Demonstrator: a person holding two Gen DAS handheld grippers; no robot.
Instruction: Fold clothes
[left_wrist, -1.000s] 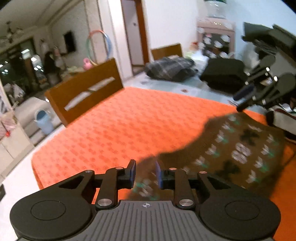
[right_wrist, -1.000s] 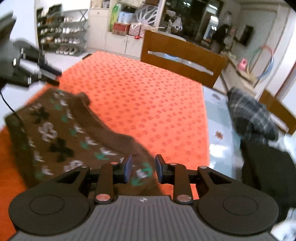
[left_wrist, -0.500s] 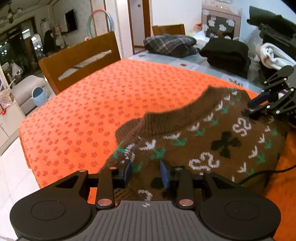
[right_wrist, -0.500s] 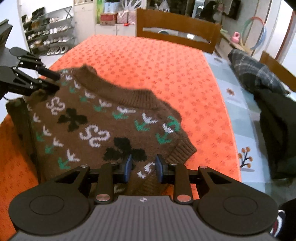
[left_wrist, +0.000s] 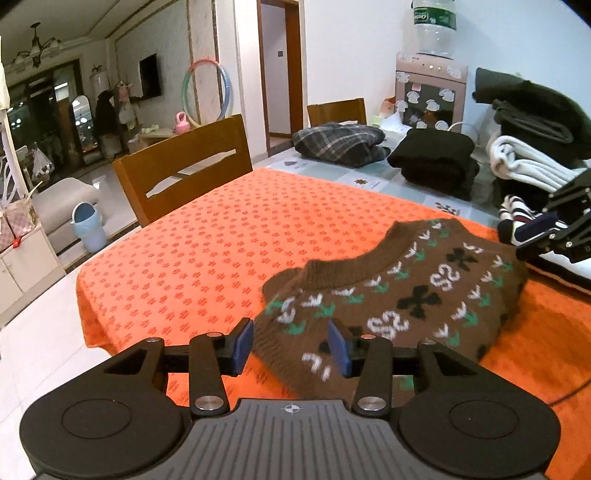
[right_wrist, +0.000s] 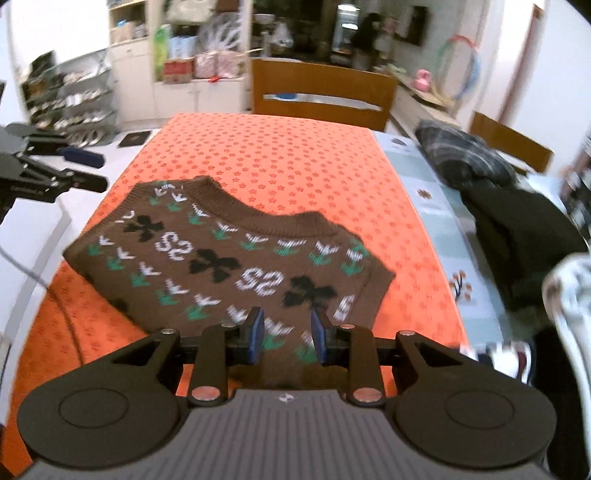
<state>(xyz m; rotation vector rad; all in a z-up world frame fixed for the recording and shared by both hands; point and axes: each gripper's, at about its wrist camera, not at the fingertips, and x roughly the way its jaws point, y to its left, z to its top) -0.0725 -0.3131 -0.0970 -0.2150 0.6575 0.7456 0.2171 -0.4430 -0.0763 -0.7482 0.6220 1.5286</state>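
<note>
A brown knitted sweater (left_wrist: 399, 299) with white, green and black patterns lies folded on the orange tablecloth (left_wrist: 207, 254). It also shows in the right wrist view (right_wrist: 221, 266). My left gripper (left_wrist: 291, 349) is open, its jaws on either side of the sweater's near corner, not pinching it. My right gripper (right_wrist: 286, 336) is open just above the sweater's near edge. Each gripper shows in the other's view: the right one (left_wrist: 546, 236) at the sweater's far side, the left one (right_wrist: 79, 170) at the left.
Folded clothes stand beyond the orange cloth: a plaid pile (left_wrist: 340, 142), a black pile (left_wrist: 436, 158), a white and dark stack (left_wrist: 532, 155). A wooden chair (left_wrist: 184, 166) stands at the table's far side. The table edge drops to the floor on the left (left_wrist: 79, 295).
Both grippers have opened and let go of the sweater, which now lies flat and folded on the cloth. Both have drawn back a little from it.
</note>
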